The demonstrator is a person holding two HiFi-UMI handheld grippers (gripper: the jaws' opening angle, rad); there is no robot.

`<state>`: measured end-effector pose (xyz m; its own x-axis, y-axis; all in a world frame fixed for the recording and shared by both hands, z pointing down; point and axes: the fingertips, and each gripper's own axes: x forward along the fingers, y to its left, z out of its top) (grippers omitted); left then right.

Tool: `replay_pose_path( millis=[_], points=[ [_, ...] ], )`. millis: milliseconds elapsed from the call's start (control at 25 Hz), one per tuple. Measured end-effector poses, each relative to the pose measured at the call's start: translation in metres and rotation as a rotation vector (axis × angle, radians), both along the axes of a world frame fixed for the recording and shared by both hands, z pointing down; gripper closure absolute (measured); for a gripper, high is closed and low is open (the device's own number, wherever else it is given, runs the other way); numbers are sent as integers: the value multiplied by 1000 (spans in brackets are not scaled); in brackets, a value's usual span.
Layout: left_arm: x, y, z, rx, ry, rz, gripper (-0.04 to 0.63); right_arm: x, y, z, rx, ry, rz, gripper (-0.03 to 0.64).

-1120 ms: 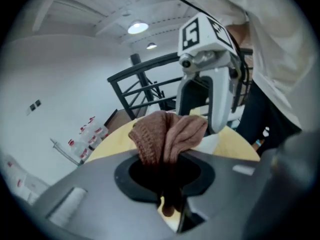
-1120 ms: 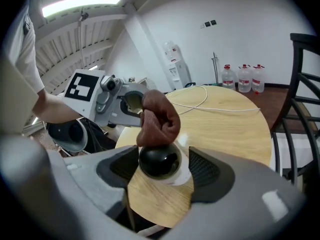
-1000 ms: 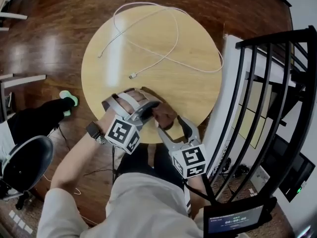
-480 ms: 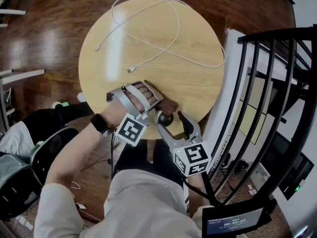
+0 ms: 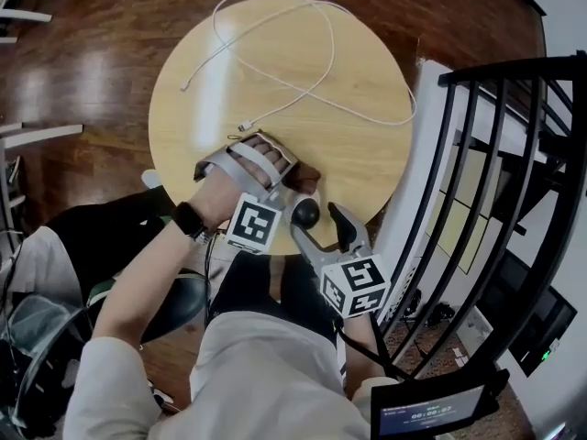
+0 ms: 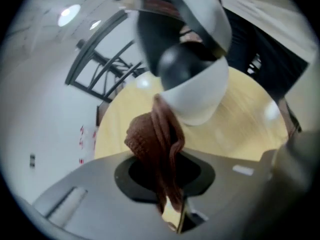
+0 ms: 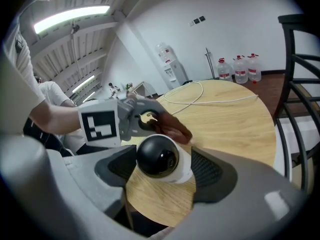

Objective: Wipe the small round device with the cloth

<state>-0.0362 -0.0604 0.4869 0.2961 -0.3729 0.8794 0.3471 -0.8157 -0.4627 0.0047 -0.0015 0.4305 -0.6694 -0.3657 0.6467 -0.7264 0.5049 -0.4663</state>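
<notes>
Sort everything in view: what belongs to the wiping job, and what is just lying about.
Job:
small round device, between the right gripper's fingers, which have just been opening
brown cloth, pinched in the left gripper

Lying about:
white cable on the round table
water bottles by the far wall
black railing

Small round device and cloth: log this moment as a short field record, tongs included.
device: small round device, black dome on a white body, at the table's near edge
right tongs: closed on the device, a pad against each side; jaws have just been opening slightly
cloth: brown, bunched, appears to rest against the device's white body
left tongs: shut on the cloth
table: round, wooden
cable: white, lying loose on the table's far half
</notes>
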Motion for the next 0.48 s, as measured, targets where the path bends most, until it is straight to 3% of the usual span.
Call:
replay_pose_path(
  millis=[80,200,360,480],
  points=[
    [-22,-18,-30,10,106,-272,515,1,0,2,-17,-6,5,279],
    [-53,-26,-67,35,195,-520,515,5,-2,1,-24,-13,8,279],
    [-47,0,-72,-81,337,-680,517,9,-5,-1,-13,-29,12,268],
    [-35,28,-52,-201,356,-743,517,7,-4,2,-8,-33,19,267]
  ],
)
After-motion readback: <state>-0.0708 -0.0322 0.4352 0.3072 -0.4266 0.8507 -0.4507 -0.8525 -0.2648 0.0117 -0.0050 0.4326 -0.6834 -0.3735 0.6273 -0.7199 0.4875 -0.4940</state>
